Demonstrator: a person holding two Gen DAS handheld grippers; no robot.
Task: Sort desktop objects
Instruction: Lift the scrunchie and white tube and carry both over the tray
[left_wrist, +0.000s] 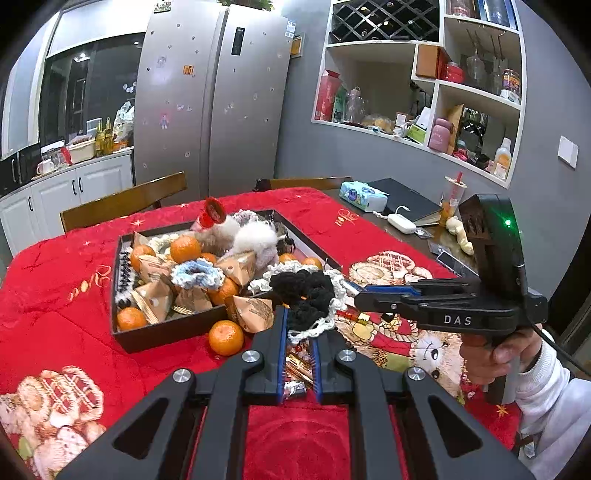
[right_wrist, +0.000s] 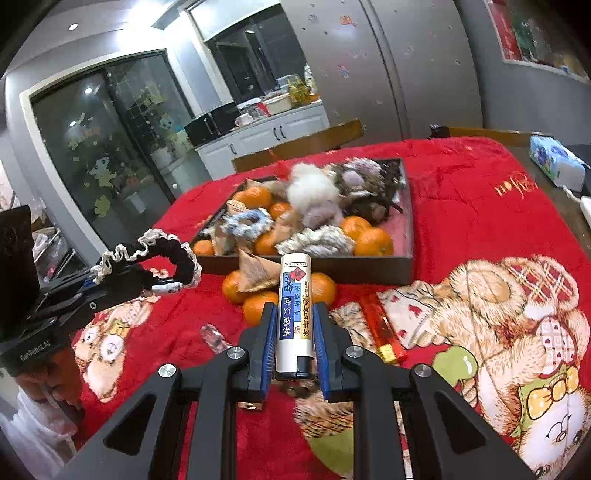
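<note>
The left gripper (left_wrist: 298, 332) has its fingers (left_wrist: 281, 332) clamped on a black scrunchie with white trim (left_wrist: 306, 295), and the right gripper (right_wrist: 294, 325) pinches a white lighter (right_wrist: 294, 314) lengthwise. Both are held clear of the red-blanketed bench (left_wrist: 55, 288), probably for carrying, near the crowded dark tray (left_wrist: 162, 332) in the middle. Loose oranges (right_wrist: 325, 288) lie against its near wall.

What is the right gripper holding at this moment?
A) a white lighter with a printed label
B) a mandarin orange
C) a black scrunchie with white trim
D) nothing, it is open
A: in the right wrist view the right gripper is shut on the white lighter; the black scrunchie hangs from the left gripper.
</note>
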